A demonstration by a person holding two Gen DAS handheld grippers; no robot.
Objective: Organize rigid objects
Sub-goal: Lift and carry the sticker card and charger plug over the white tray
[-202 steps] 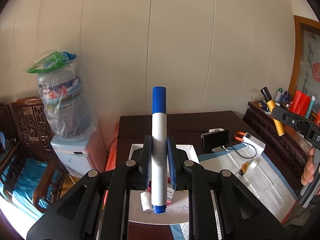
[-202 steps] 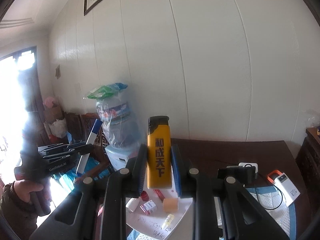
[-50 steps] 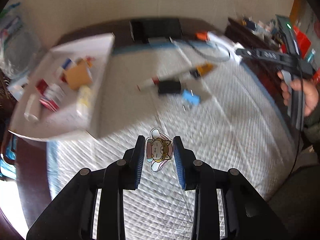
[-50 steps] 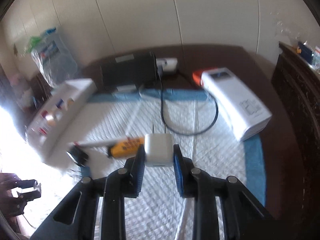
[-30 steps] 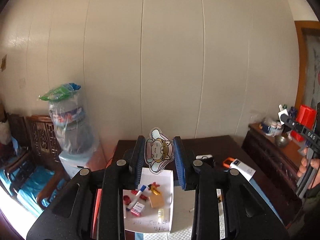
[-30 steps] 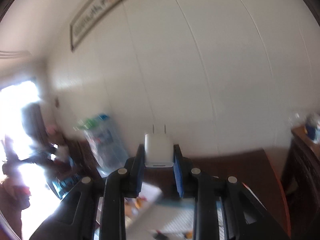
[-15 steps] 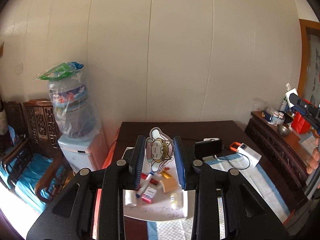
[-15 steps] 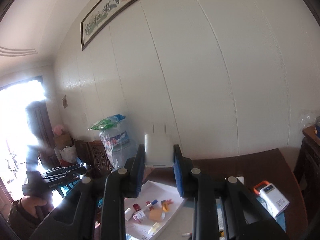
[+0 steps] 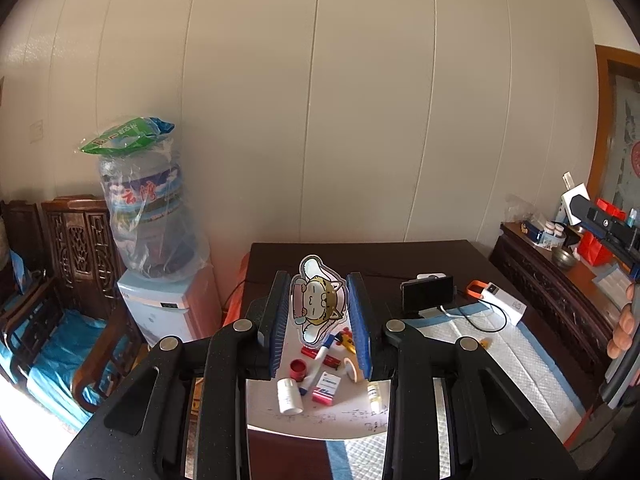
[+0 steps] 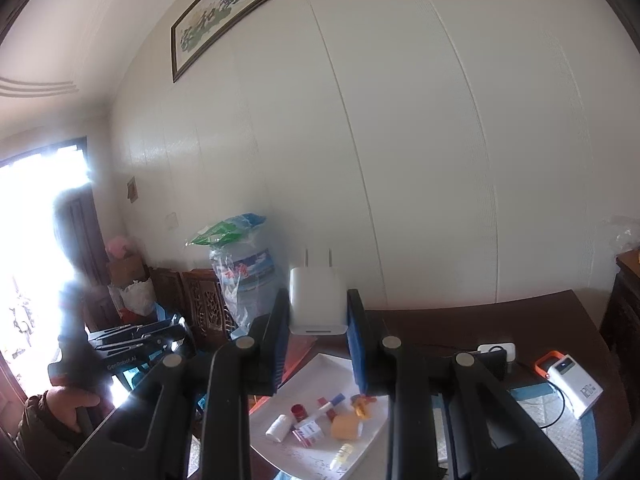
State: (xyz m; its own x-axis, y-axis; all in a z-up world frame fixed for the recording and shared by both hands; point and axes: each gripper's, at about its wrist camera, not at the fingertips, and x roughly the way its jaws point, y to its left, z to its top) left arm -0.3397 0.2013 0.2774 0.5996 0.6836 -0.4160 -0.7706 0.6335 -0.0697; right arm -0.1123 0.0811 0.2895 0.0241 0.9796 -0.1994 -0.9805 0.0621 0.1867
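Dark wood makes up the desk (image 9: 360, 256), and on its near part lies a quilted white pad (image 9: 516, 356) with a blue edge. At the pad's left end sits the white tray (image 9: 320, 420), already holding a white pill bottle (image 9: 289, 395), a marker (image 9: 320, 360), a red cap (image 9: 298, 367), a small red-and-white box (image 9: 327, 387) and a little vial (image 9: 374, 394). A phone (image 9: 427, 295) and a white power bank (image 9: 502, 302) stand further right on the desk.

Both hands are carrying pieces toward that tray, so the step in hand reads as the delivery leg of a sort. The left gripper (image 9: 320, 320) has its fingers closed narrowly on a flat cartoon cat figure (image 9: 318, 300), held upright above the tray's far end. The right gripper (image 10: 316, 344) has its fingers pinched on a white plug adapter (image 10: 316, 300), prongs pointing up, above and short of the tray's near left corner in its own view.

Next, I judge, each hand must come down over a bare patch of tray, clear of the bottle and box, and only then part its fingers. The thin figure may tip or slide once let go, so a low release suits it.
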